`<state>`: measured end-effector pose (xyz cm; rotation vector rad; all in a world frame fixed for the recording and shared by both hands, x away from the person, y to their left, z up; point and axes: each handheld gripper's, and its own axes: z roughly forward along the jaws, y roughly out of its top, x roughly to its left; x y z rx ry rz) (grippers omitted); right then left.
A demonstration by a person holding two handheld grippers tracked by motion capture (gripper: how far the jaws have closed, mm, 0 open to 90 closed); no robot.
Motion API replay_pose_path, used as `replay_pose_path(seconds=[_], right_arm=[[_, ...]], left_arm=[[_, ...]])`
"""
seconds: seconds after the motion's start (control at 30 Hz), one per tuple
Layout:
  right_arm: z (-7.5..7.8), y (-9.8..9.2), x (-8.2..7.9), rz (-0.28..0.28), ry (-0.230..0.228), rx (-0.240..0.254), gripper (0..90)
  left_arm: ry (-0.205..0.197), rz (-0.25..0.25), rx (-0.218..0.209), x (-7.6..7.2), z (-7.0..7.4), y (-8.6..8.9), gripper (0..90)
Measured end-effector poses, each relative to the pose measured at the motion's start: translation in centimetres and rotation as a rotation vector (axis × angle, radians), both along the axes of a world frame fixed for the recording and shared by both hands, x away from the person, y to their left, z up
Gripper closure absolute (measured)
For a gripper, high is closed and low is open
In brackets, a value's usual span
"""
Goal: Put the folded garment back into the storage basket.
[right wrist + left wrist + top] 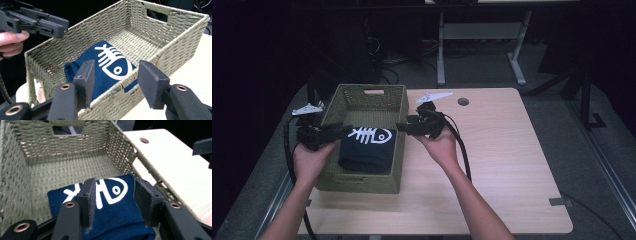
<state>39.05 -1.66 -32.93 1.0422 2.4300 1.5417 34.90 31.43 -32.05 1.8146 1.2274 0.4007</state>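
A folded navy cloth with a white fish-skeleton print [367, 146] [110, 205] [110, 66] lies in the near half of a woven green basket [364, 97] [37, 152] [172, 42]. My left gripper [343, 129] [113, 200] hovers over the basket's left rim, open, its jaws above the cloth with nothing between them. My right gripper [404, 127] [116, 82] sits at the basket's right rim, open and empty, pointing toward the cloth. The left gripper [56, 26] also appears across the basket in the right gripper view.
The basket stands on the left part of a light wooden table [507, 155] with a round cable hole [463, 101] near its far edge. Another desk's legs [441, 50] stand on the floor beyond. Cables [462, 145] trail from both grippers.
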Motion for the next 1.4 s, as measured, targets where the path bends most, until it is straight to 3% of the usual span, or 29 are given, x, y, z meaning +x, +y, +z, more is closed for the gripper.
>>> replay_pose_path(seconds=[0.5, 1.4], right_arm=[[0.3, -4.4, -0.3, -0.053, -0.015, -0.003, 34.3], [0.6, -10.0, -1.5, -0.122, -0.044, 0.002, 29.7]], left_arm=[[-0.025, -0.069, -0.003, -0.4, 0.6, -3.1, 45.3], [-0.051, -0.161, -0.013, -0.8, 1.1, -7.7, 36.3]])
